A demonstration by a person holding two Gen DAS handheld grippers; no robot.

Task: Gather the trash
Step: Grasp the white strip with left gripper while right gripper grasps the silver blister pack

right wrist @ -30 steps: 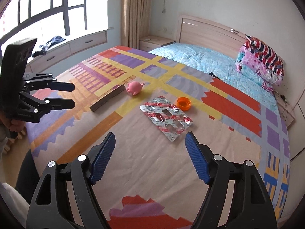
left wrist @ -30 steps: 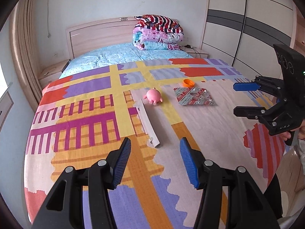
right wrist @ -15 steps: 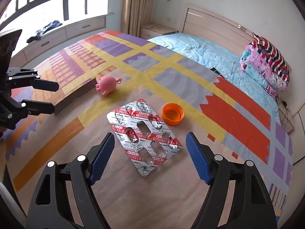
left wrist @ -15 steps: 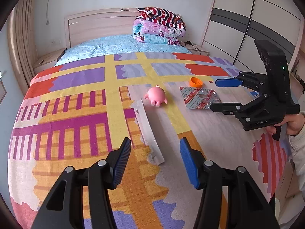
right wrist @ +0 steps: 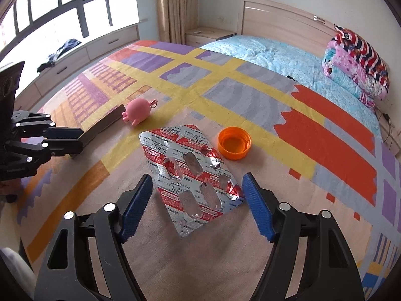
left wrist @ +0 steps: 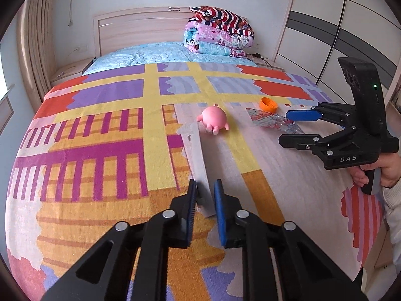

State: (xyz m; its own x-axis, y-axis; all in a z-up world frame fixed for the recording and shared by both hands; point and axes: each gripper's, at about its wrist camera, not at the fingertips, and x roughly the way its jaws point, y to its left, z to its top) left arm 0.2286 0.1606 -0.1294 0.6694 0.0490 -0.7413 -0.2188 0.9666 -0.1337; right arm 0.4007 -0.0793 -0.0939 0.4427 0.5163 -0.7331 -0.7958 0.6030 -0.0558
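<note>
Fingers of my left gripper [left wrist: 203, 195] pinch the near end of a long grey cardboard strip [left wrist: 198, 158] on the patchwork bedspread [left wrist: 100, 135]. My right gripper [right wrist: 198, 207] hangs spread wide around an emptied pill blister pack [right wrist: 190, 175], an orange bottle cap [right wrist: 233, 146] just beyond, toward the headboard end.

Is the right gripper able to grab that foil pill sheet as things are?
Probably yes. The right gripper is open, its fingers either side of the pill sheet, with nothing between. The sheet lies flat on the bedspread, so pinching it may be fiddly.
</note>
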